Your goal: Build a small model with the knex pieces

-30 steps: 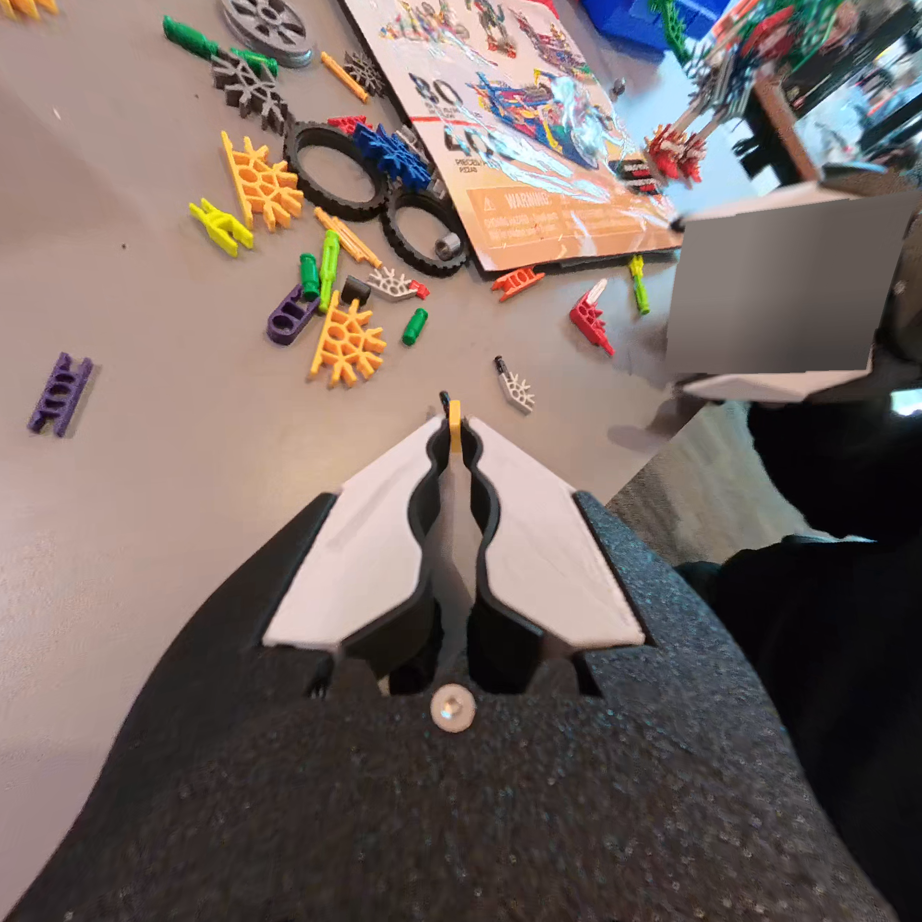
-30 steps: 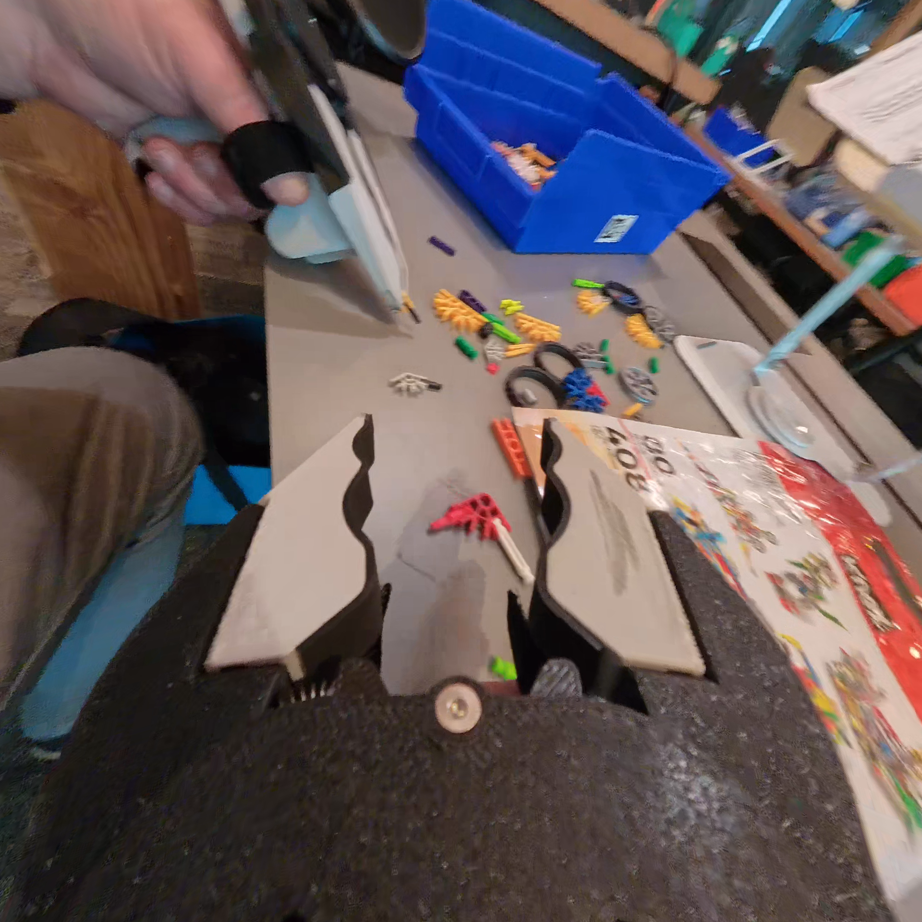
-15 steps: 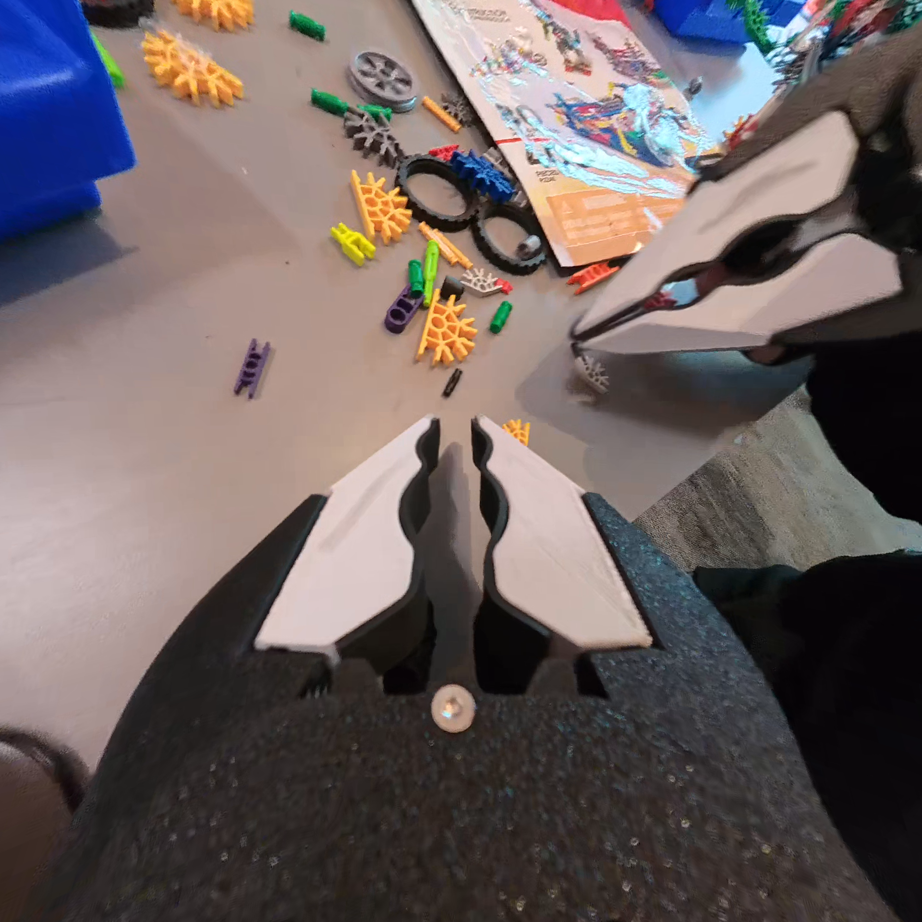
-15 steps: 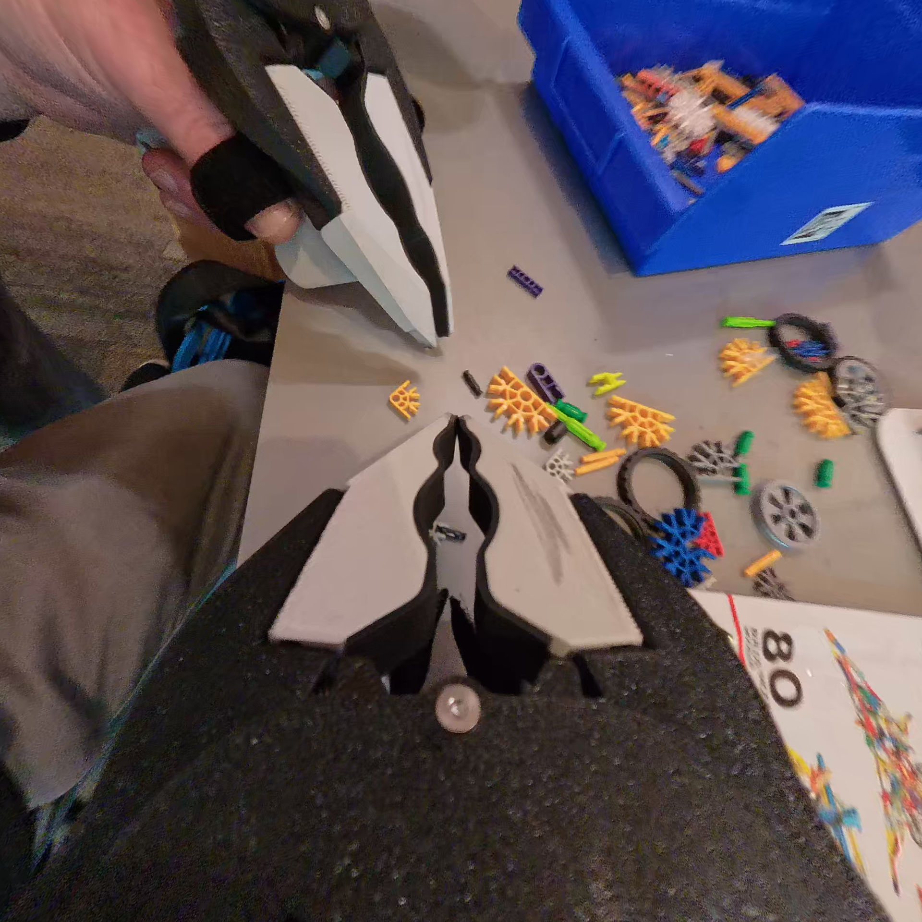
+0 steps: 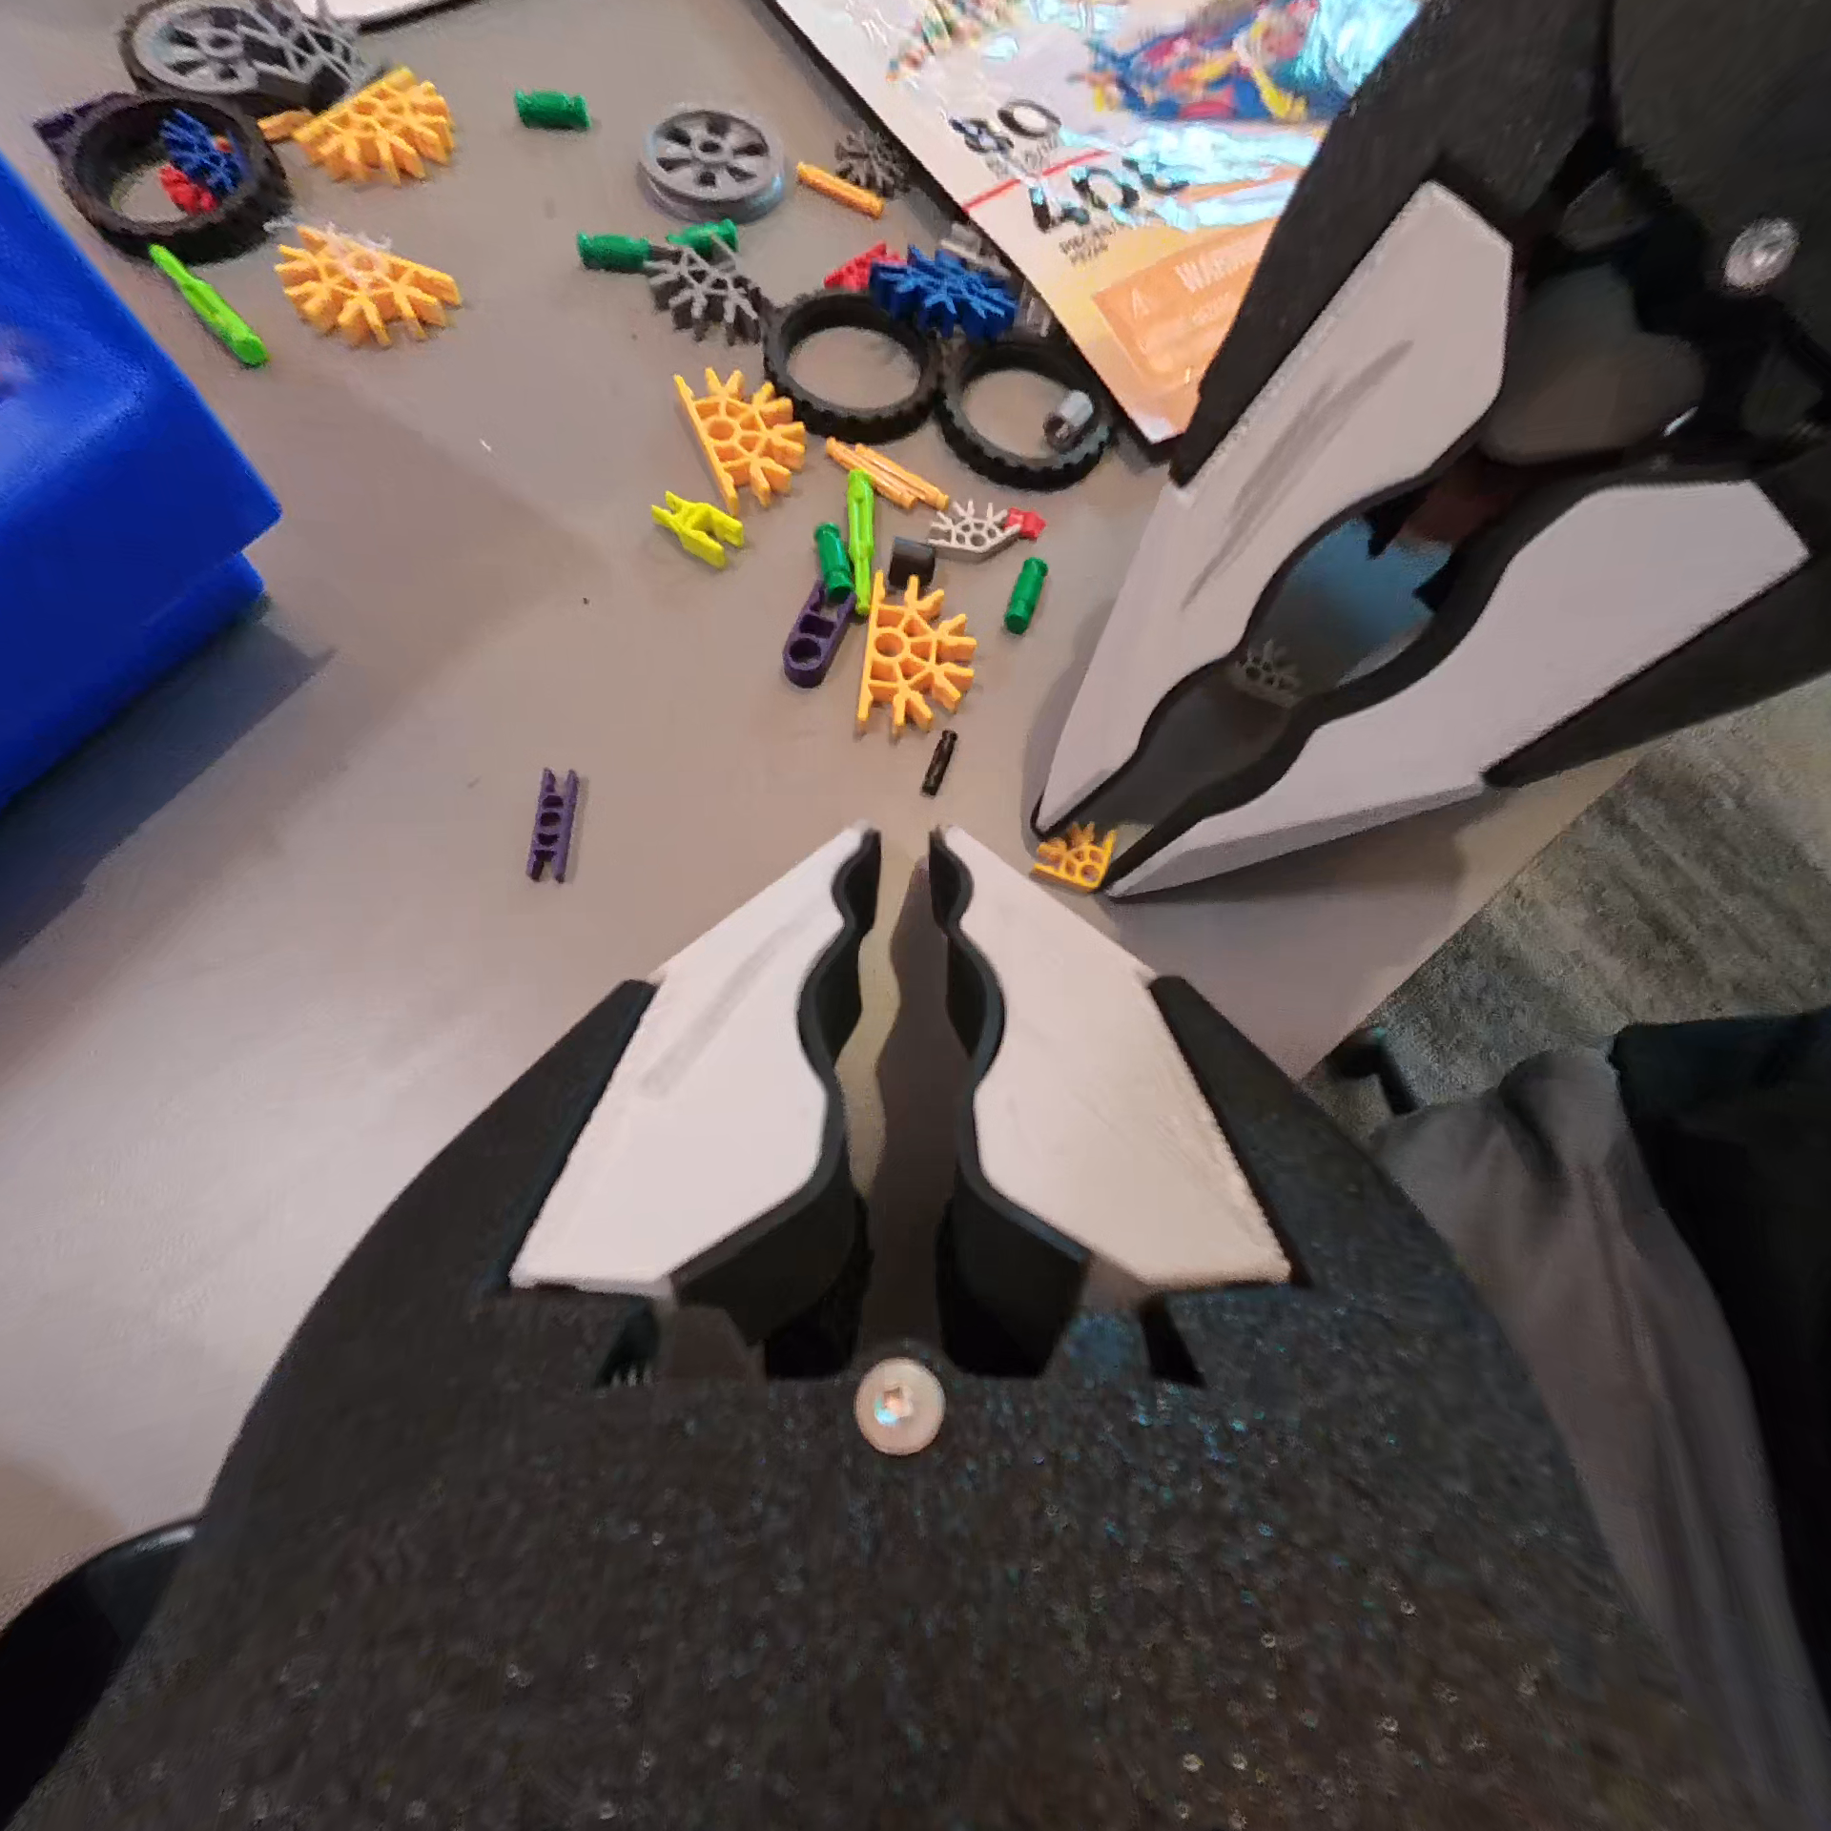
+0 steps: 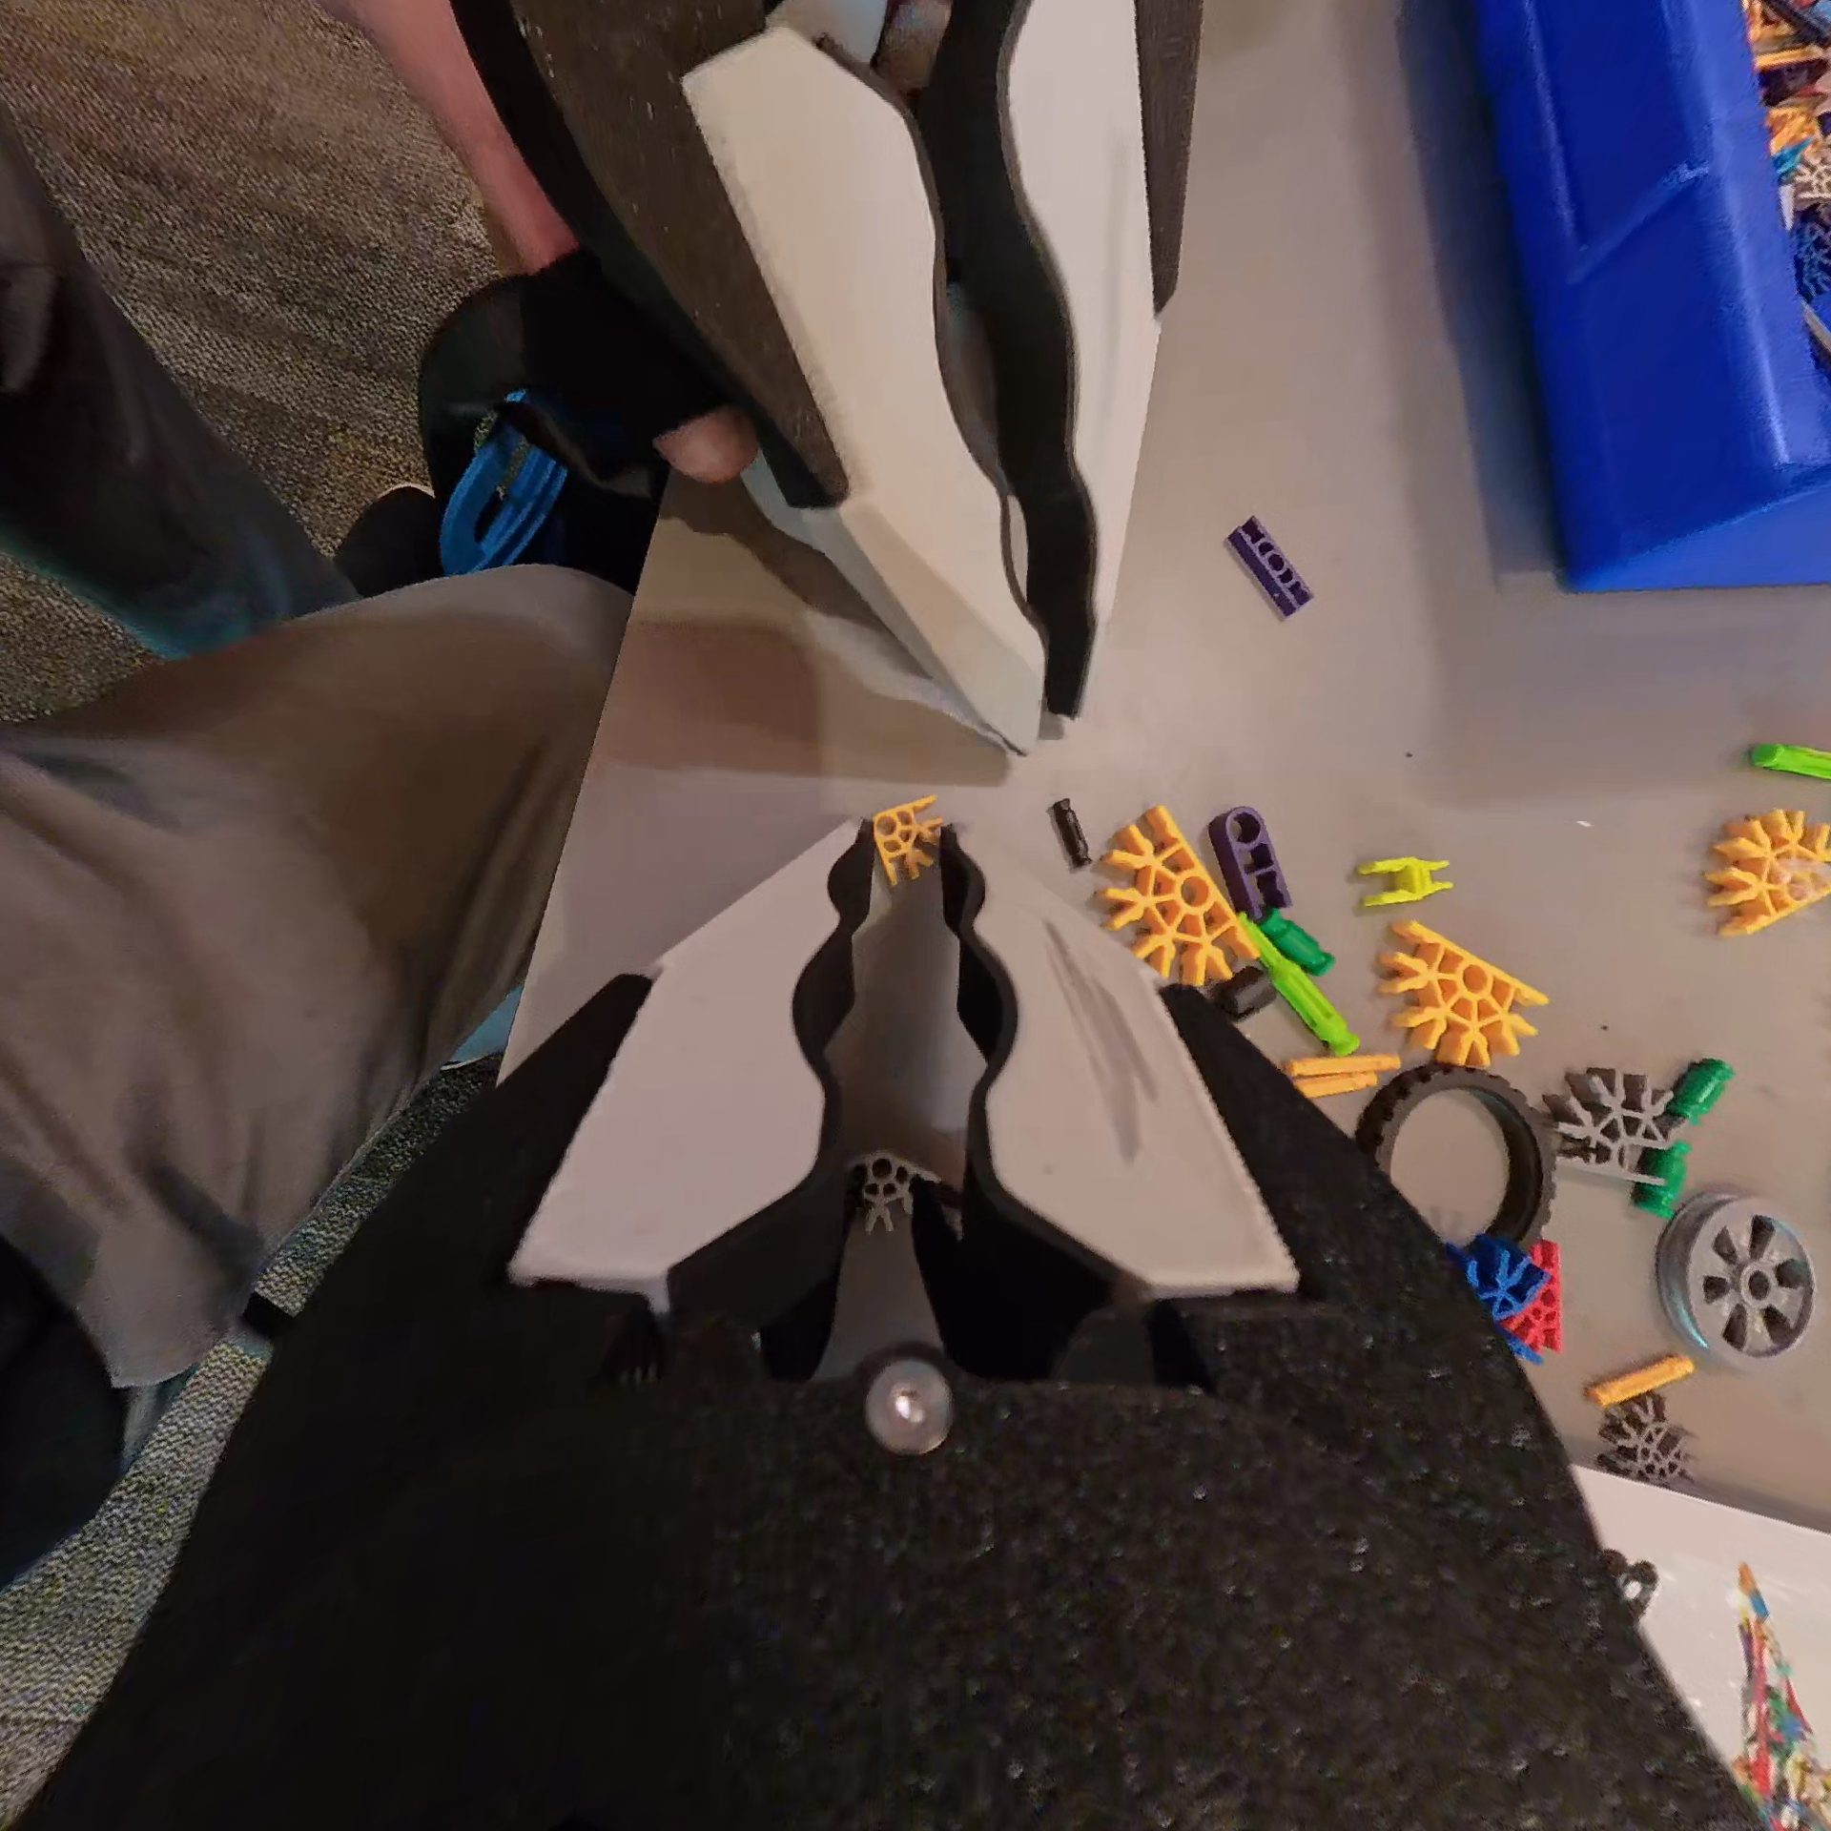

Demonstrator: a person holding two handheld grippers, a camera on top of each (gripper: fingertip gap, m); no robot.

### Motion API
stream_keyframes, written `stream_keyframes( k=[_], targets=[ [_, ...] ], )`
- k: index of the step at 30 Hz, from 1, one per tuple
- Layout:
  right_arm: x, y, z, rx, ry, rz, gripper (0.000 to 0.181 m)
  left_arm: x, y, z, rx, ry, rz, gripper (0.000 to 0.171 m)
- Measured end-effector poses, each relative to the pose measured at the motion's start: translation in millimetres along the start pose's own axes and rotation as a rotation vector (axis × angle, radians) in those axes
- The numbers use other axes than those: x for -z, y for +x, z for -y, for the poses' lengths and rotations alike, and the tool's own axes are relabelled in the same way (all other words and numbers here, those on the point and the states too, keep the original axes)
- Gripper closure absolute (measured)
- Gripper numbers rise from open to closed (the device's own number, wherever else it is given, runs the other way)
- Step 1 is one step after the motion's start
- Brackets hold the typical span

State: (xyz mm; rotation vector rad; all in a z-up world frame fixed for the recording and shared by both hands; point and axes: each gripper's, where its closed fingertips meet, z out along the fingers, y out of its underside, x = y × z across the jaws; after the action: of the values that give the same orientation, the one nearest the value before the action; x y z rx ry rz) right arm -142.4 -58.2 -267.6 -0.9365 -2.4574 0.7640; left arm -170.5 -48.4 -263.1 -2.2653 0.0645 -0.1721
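Observation:
My right gripper point(image 6: 904, 842) is low over the grey table point(image 6: 1288, 694), near its front edge. Its fingertips are closed on a small yellow fan-shaped connector point(image 6: 900, 837) that rests on the table, and both pads touch it. The left wrist view shows the same grip point(image 5: 1075, 857). A grey connector point(image 6: 882, 1199) lies on the table, seen deeper between its fingers. My left gripper point(image 5: 904, 842) hovers just left of it, its jaws slightly apart with nothing between them. A short black rod point(image 5: 939, 763) lies just beyond both grippers.
A loose pile of yellow connectors point(image 5: 912, 654), green rods, black tyres point(image 5: 852, 367) and grey wheels lies further in. A blue bin point(image 5: 99, 476) stands at the left and a printed box lid point(image 5: 1120, 149) at the back right. A purple piece point(image 5: 553, 824) lies alone. The table edge and a person's leg point(image 6: 248, 892) are close.
My left gripper let go of the small yellow connector and black rod, which now lie on the table. My right gripper shut on air, moved over, and now has its tips on the yellow connector.

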Motion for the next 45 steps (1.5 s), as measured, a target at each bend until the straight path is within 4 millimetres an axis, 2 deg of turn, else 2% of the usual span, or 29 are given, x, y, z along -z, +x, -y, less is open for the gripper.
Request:
stream_keyframes(
  k=[4,11,16,22,25,28,32,37,43,45],
  targets=[
    [4.8,-2.5,-5.2,0.007,-0.007,0.04,0.169,-3.3,2.1,-1.5,-0.022,-0.041,0.001,0.164],
    [10.8,-1.4,-12.7,0.045,0.006,0.062,0.17,-12.7,1.0,6.0,-0.16,-0.122,0.045,0.161],
    [12.9,-1.5,-15.2,0.049,0.033,0.087,0.169,-19.1,3.9,8.6,-0.19,-0.135,-0.006,0.169],
    [16.9,-8.8,-18.2,0.129,0.043,0.114,0.167,-16.8,20.5,4.8,-0.293,-0.109,-0.118,0.171],
    [19.5,-9.4,-19.1,0.127,0.045,0.115,0.151,-12.6,28.4,0.5,-0.347,-0.122,-0.155,0.171],
    [25.7,-5.8,-21.6,0.085,0.013,0.066,0.15,-9.9,35.5,-1.0,-0.378,-0.116,-0.18,0.171],
    [31.7,-19.2,-18.7,-0.007,0.014,0.05,0.156,-7.6,43.0,-6.1,-0.381,-0.115,-0.203,0.171],
    [21.0,-9.1,-23.0,-0.026,0.002,-0.019,0.169,-6.6,47.7,-7.4,-0.375,-0.099,-0.22,0.171],
    [22.4,4.4,-28.2,0.025,-0.029,-0.037,0.173,-6.0,54.3,-8.7,-0.384,-0.089,-0.236,0.171],
    [23.8,2.2,-24.9,0.037,-0.008,-0.016,0.172,-5.6,54.4,-7.4,-0.378,-0.078,-0.231,0.171]
  ],
)
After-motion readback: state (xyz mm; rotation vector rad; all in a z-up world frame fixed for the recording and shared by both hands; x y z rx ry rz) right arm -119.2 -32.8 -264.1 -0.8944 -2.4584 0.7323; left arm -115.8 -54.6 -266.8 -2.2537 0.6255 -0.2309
